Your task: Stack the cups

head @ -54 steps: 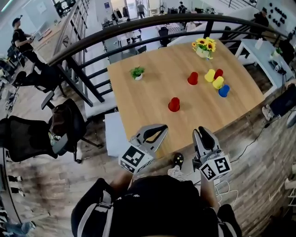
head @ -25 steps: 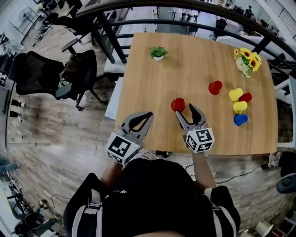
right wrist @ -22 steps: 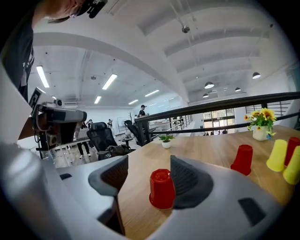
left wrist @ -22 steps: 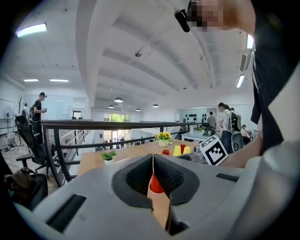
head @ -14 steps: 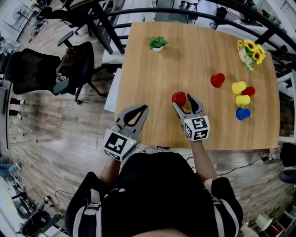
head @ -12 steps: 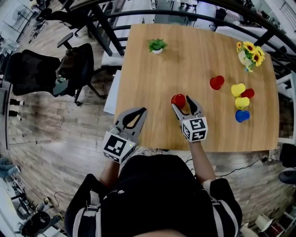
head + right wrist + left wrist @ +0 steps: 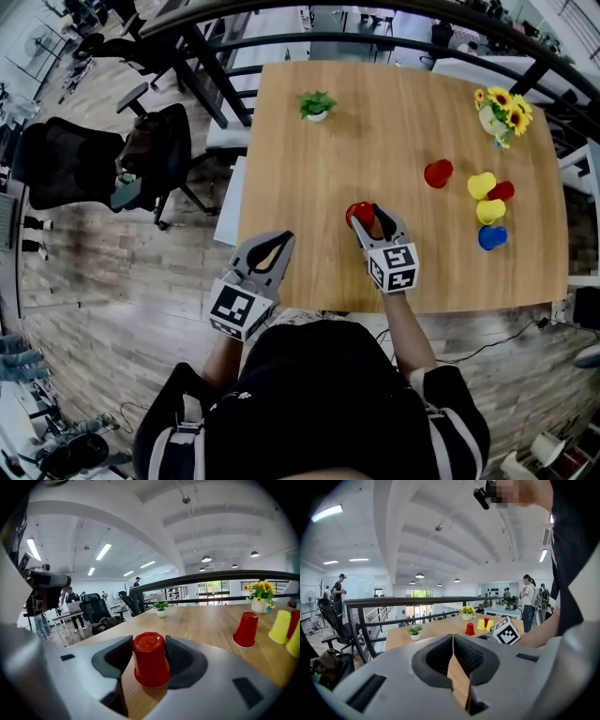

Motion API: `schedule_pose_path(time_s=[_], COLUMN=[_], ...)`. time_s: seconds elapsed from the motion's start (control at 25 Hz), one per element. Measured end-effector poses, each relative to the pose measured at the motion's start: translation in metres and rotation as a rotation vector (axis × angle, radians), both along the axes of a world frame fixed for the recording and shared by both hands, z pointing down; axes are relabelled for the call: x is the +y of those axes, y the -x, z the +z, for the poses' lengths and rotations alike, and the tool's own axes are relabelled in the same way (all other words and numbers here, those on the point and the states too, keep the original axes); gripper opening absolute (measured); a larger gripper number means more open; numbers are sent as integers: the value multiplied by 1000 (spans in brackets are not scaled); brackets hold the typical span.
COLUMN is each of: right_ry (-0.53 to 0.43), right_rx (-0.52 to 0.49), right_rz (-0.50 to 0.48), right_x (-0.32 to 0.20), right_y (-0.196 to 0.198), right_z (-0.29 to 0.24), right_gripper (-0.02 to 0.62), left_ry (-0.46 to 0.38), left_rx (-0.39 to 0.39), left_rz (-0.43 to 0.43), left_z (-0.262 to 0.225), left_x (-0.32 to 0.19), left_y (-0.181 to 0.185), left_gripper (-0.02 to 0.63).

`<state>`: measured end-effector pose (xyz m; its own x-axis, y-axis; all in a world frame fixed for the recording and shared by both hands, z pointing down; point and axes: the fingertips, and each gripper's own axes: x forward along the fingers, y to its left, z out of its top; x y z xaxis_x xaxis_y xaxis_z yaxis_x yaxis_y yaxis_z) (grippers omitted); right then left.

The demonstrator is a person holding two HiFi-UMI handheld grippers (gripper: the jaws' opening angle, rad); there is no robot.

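Looking at your right gripper (image 7: 374, 217): it's down at the table (image 7: 300, 178), lower centre of the head view, and the red cup (image 7: 150, 660) is right in its claw. That cup stands upside down, rim on the wood. In the right gripper view both pads sit against its flanks, one on each side, so the claw is narrow and gripping the cup. The cup looks upright, not tilted.

Your left gripper (image 7: 453, 638) is out of the action: claw pinched together, pads meeting in a single seam, nothing between them. In the head view it hangs at the lower left, over the table's near corner, well apart from every cup.

The other cups sit toward the right of the frame. A second red cup (image 7: 437, 172) stands alone, upside down, up and to the right of the one you hold. Past it, near the table's right edge, there's a tight cluster. It has two yellow cups (image 7: 482, 184), a third red cup (image 7: 503, 190) tucked just beside them on the right, and a blue cup (image 7: 490, 237) at the bottom of the group, just beside the lower yellow one.

Along the top of the table, a small potted plant (image 7: 317, 104) sits left of centre and a sunflower vase (image 7: 497, 111) stands at the upper right corner. A black office chair (image 7: 80, 164) stands on the floor at the left of the frame.
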<state>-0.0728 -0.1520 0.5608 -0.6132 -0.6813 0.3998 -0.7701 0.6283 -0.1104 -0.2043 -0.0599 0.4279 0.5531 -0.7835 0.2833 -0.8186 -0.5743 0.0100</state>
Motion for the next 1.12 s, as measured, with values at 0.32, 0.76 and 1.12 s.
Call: schedule_pose_path(time_s=[0.32, 0.76, 1.12], right_ry=[-14, 2, -65], right_rx=[4, 41, -32], right_rz=[75, 202, 283], right_x=[37, 54, 52], right_y=[-19, -42, -57], right_z=[-15, 10, -28], right_gripper=[221, 222, 313], left_ry=[-29, -22, 1], left_rx=[14, 18, 57], left_rz=[138, 255, 318], left_z=[-7, -6, -3], left_x=[-10, -13, -27], left_y=[-35, -63, -72], left_gripper=[15, 15, 14])
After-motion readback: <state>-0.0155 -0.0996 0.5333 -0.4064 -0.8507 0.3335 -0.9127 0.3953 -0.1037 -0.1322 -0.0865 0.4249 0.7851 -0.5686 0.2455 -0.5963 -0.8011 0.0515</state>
